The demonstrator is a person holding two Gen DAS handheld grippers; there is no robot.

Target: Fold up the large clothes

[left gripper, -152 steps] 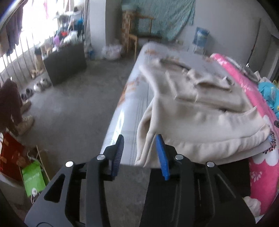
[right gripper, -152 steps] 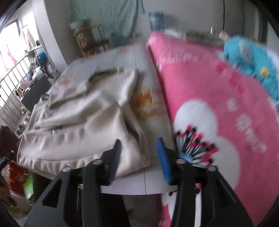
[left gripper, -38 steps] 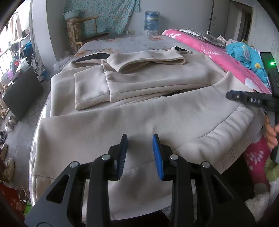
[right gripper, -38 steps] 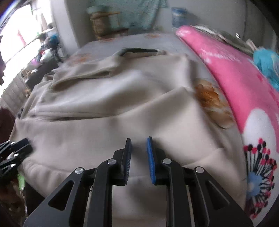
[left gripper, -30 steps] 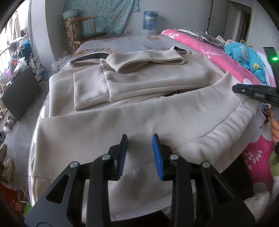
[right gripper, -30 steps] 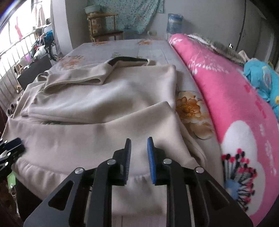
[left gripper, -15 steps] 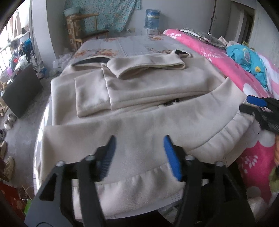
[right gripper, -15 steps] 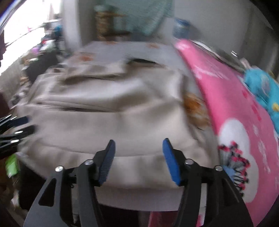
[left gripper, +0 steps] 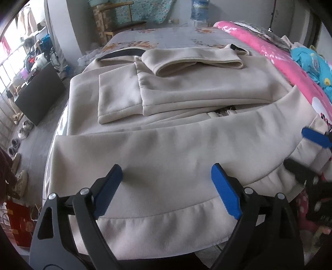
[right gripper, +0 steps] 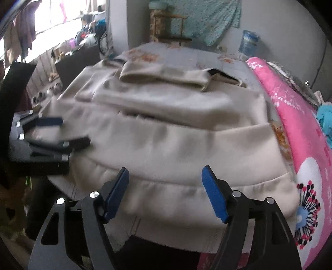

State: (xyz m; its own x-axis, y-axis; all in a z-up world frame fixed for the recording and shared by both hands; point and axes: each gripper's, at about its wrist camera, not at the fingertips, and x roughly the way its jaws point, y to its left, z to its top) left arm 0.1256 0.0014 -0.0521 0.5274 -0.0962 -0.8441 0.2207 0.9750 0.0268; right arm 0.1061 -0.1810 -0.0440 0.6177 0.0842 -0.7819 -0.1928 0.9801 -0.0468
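A large beige garment (left gripper: 176, 149) lies spread on the bed, its sleeves folded across the upper part (left gripper: 193, 93) and its hem hanging over the near edge. My left gripper (left gripper: 166, 172) hovers over the hem on the left side, jaws opening, with only cloth beneath them and nothing pinched. My right gripper (right gripper: 165, 173) is above the hem (right gripper: 186, 193) further right, jaws also opening with nothing gripped. Each gripper shows in the other's view: the right gripper (left gripper: 298, 148) at the right edge, the left gripper (right gripper: 71, 131) at the left.
A pink flowered blanket (right gripper: 300, 128) runs along the bed's right side with a blue bundle (left gripper: 315, 62) on it. A wooden chair (left gripper: 118, 22) and water jug (left gripper: 200, 10) stand beyond the bed. A dark cabinet (left gripper: 39, 95) and shoes (left gripper: 20, 133) are on the floor at left.
Both grippers went from nearly shut to wide open over the hem, which stays lying on the bed. The right gripper has shifted sideways along the hem; the left has stayed in place.
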